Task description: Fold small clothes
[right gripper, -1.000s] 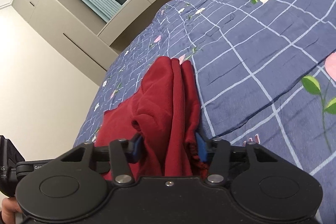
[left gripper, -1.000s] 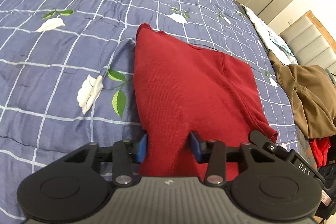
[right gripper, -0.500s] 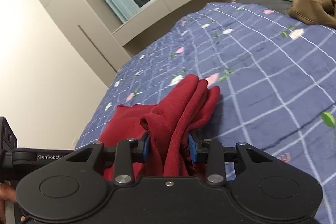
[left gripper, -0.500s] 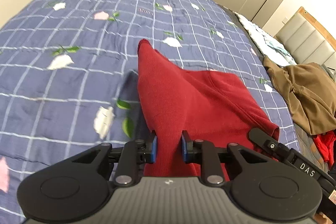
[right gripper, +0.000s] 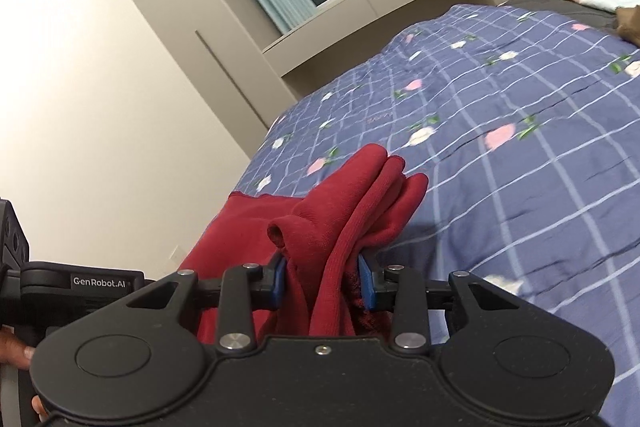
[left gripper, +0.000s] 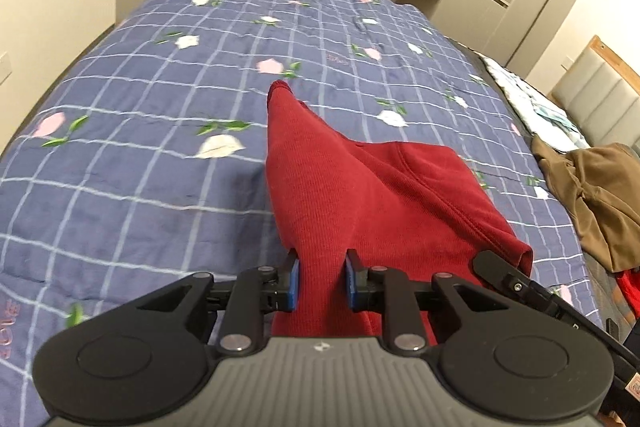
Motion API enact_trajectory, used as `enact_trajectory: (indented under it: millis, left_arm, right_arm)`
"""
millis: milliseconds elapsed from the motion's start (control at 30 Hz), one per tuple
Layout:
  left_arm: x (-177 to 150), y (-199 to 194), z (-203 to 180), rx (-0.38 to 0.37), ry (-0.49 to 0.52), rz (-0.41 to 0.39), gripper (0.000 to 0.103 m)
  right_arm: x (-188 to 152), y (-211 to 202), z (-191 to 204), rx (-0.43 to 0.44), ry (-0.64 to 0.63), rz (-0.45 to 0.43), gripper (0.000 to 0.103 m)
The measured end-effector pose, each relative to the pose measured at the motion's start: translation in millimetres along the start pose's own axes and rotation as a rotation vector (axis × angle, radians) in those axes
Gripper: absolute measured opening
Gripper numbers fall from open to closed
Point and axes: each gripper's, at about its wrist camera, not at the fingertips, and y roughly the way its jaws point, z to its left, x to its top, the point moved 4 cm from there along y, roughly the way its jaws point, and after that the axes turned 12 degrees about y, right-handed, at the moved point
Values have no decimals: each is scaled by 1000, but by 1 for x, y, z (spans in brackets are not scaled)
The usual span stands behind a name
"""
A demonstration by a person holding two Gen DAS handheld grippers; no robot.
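A dark red knit garment (left gripper: 360,195) lies partly lifted over the blue flowered quilt (left gripper: 140,147). My left gripper (left gripper: 320,281) is shut on its near edge, with the cloth stretching away to a far corner on the quilt. My right gripper (right gripper: 322,281) is shut on a bunched fold of the same red garment (right gripper: 352,195), with thick folds between the blue pads. The right gripper's body shows at the lower right of the left wrist view (left gripper: 516,279).
A brown garment (left gripper: 596,195) is heaped at the right side of the bed, with a bright red cloth (left gripper: 628,287) below it and a light patterned cloth (left gripper: 536,103) beyond. A beige wall (right gripper: 100,107) and cabinets border the quilt (right gripper: 520,147).
Both grippers closed on the red garment and lifted it. The views tilted up, showing more of the room, and the cloth now hangs stretched from the far corner.
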Motion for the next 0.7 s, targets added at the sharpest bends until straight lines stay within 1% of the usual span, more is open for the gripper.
enact_trajectory:
  millis: [100, 200, 300, 400, 500, 533, 567, 600, 633, 667, 700]
  left_arm:
    - [-10, -3, 15, 10, -16, 5, 23]
    - [-22, 0, 26, 18, -23, 11, 23]
    - [-35, 8, 35, 14, -46, 28, 24]
    - [-46, 13, 41, 4, -80, 35, 26]
    - [-50, 13, 42, 6, -93, 35, 35]
    - [-51, 12, 42, 9, -98, 38, 41]
    - [-51, 10, 42, 18, -103, 40, 50]
    - [-52, 8, 42, 28, -106, 41, 55]
    - [-52, 5, 41, 34, -106, 38, 65]
    - [-52, 1, 41, 38, -106, 30, 73]
    - [-53, -5, 40, 43, -107, 19, 76]
  right_arm:
    - [-15, 6, 8, -3, -6, 12, 37]
    - [-31, 12, 11, -27, -25, 21, 37]
    - [-44, 18, 7, -60, -31, 37, 37]
    - [-50, 20, -1, -96, -31, 51, 40]
    - [-53, 20, -7, -125, -32, 63, 46]
    - [-53, 18, -8, -131, -35, 62, 51]
    - [-53, 15, -8, -139, -42, 54, 53]
    - [-52, 13, -7, -143, -49, 45, 58]
    - [-52, 9, -5, -142, -61, 37, 64]
    - [-51, 5, -3, -138, -74, 30, 66]
    - [-50, 0, 0, -139, -92, 22, 71]
